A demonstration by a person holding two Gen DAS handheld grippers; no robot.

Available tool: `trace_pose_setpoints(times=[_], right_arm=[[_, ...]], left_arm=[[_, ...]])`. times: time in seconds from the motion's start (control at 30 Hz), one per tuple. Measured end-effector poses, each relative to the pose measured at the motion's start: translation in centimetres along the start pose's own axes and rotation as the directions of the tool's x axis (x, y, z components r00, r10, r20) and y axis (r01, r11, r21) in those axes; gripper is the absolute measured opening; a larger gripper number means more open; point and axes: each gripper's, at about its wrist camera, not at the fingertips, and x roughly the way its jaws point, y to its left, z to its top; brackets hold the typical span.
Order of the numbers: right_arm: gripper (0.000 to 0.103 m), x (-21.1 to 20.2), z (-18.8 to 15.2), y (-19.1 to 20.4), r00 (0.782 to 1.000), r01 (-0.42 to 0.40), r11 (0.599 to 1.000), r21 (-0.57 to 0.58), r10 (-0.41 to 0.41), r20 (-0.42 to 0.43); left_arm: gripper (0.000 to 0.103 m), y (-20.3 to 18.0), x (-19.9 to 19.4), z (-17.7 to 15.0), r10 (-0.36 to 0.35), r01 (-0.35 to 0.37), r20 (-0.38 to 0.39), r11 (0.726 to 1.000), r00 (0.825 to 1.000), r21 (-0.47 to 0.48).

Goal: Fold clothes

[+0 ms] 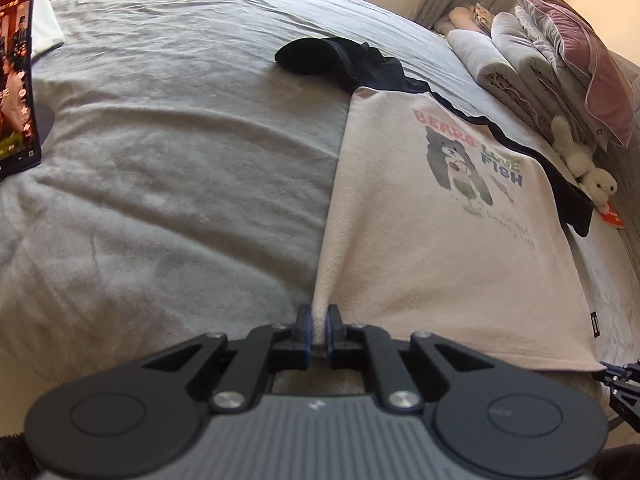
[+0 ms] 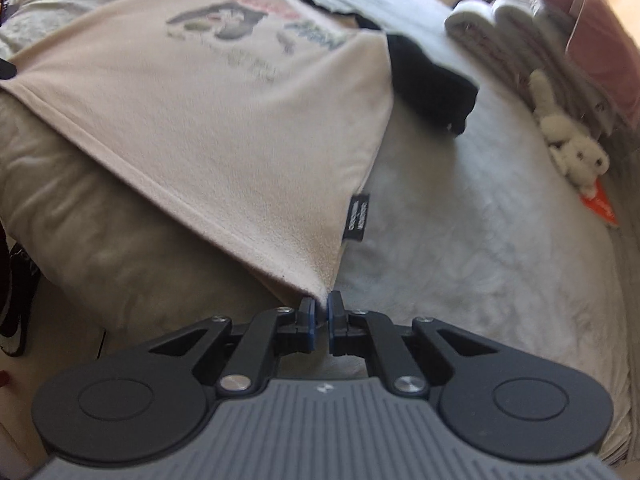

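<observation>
Shirt (image 1: 432, 248) corners sit pinched in both claws: the left gripper (image 1: 318, 322) is nearly closed on a bunched fold of the cream cloth at the shirt's near hem, and the right gripper (image 2: 321, 314) is clamped tight on the hem corner just below the small black label (image 2: 357, 218). Beyond the claws the shirt lies spread on the grey bed (image 1: 168, 128), its bear print (image 1: 460, 160) facing up. Black sleeves (image 1: 352, 60) stick out from under the shirt's far edge. Past the shirt's far side, near the wall, lie folded blankets (image 1: 508, 68), a pink pillow (image 1: 580, 52) and a white plush toy (image 2: 572, 148) beside an orange card (image 2: 602, 204).
</observation>
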Motion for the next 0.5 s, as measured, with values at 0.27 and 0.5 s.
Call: trace_pose_setpoints(times=[0.27, 0.5], right_arm=[[0.057, -1.7, 0.6, -2.5, 0.994, -0.109, 0.988, 0.107, 0.106, 0.038], [0.058, -2.2, 1.9, -5.8, 0.993, -0.094, 0.973, 0.212, 0.076, 0.089]], left_arm=[[0.045, -0.9, -1.8, 2.0, -0.021, 0.018, 0.076, 0.999, 0.997, 0.04], [0.056, -4.6, -1.4, 5.2, 0.077, -0.098, 0.123, 0.979, 0.989, 0.18]])
